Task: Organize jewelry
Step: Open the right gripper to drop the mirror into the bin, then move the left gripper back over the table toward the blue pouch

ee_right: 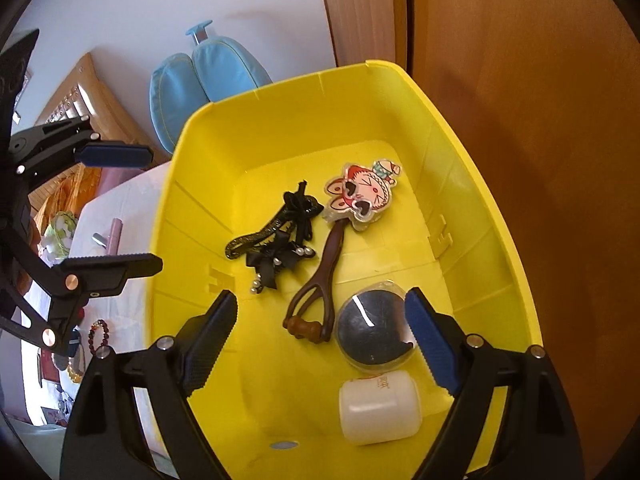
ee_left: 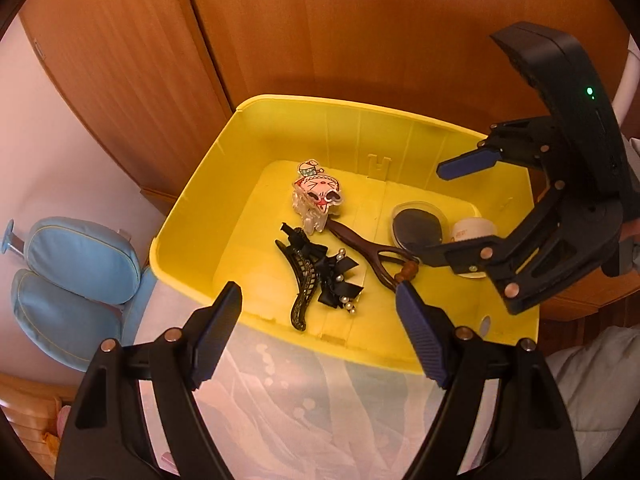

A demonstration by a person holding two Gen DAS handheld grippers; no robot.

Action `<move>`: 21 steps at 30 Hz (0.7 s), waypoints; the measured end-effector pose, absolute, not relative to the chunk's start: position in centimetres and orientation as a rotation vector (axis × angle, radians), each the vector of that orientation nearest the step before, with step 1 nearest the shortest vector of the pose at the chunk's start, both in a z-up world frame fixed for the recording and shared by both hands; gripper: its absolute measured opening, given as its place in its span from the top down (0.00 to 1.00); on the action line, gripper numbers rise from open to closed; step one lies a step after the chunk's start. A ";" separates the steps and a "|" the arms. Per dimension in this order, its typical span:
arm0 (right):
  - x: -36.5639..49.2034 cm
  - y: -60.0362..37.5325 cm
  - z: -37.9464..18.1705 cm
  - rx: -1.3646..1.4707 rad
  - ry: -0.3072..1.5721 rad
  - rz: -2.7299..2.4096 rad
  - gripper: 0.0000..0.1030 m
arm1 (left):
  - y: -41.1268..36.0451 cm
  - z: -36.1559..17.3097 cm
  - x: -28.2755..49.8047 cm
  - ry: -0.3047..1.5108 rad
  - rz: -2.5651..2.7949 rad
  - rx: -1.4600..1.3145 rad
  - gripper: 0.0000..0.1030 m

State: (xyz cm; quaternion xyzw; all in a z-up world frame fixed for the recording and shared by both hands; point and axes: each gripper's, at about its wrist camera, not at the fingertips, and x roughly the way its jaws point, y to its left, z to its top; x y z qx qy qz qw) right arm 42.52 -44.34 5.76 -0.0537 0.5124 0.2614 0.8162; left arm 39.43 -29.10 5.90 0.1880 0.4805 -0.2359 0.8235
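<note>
Over the yellow plastic bin (ee_left: 188, 216) both my grippers hang, pointed steeply down into it.

Left to right, as the left wrist camera sees the bin floor: black lace hair claw with bow and pearls (ee_left: 320, 276); just beyond it a clear claw clip with a cartoon cat face (ee_left: 316, 196); a brown forked hair stick (ee_left: 372, 252) whose handle end reaches to the cat clip; a round dark compact in a clear case (ee_left: 418, 226); a small white jar (ee_left: 474, 234) at far right, partly hidden.

Left gripper (ee_left: 316, 312): released, jaws wide, nothing between the pads. It hangs over the near rim, and the black claw lies just ahead of it, between the fingers' line of sight. The claw's long axis runs roughly away from me, slightly slanted, so the jaws would straddle it across its width.

Right gripper (ee_right: 320, 332): released, jaws wide, pads touching nothing. The compact (ee_right: 374, 334) sits just inside its right finger and the white jar (ee_right: 380, 410) lies on its side below, so this hand is the nearer one to both. The hair stick's forked end (ee_right: 310, 320) lies between its fingers.

Writing: the jar bears red print, too small to read. A raised "H" mark shows on the bin's far wall (ee_left: 378, 164).

Outside the bin, on the white-covered worktop (ee_right: 120, 200), a dark red bead bracelet (ee_right: 98, 338) lies not yet put away, nearer my left hand.
</note>
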 end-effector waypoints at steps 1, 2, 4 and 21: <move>42.1 -44.0 6.3 -0.107 1.074 0.570 0.16 | -28.4 6.2 38.9 1.017 -0.492 0.388 0.24; 41.8 -43.6 6.7 -0.101 1.057 0.584 0.15 | -27.6 6.4 38.3 1.011 -0.480 0.372 0.25; 41.0 -42.8 7.9 -0.093 1.018 0.614 0.15 | -25.9 6.7 37.2 1.004 -0.459 0.331 0.24; 31.8 -26.4 9.3 -0.198 0.939 0.995 0.14 | -9.1 6.2 23.7 1.013 -0.152 0.121 0.24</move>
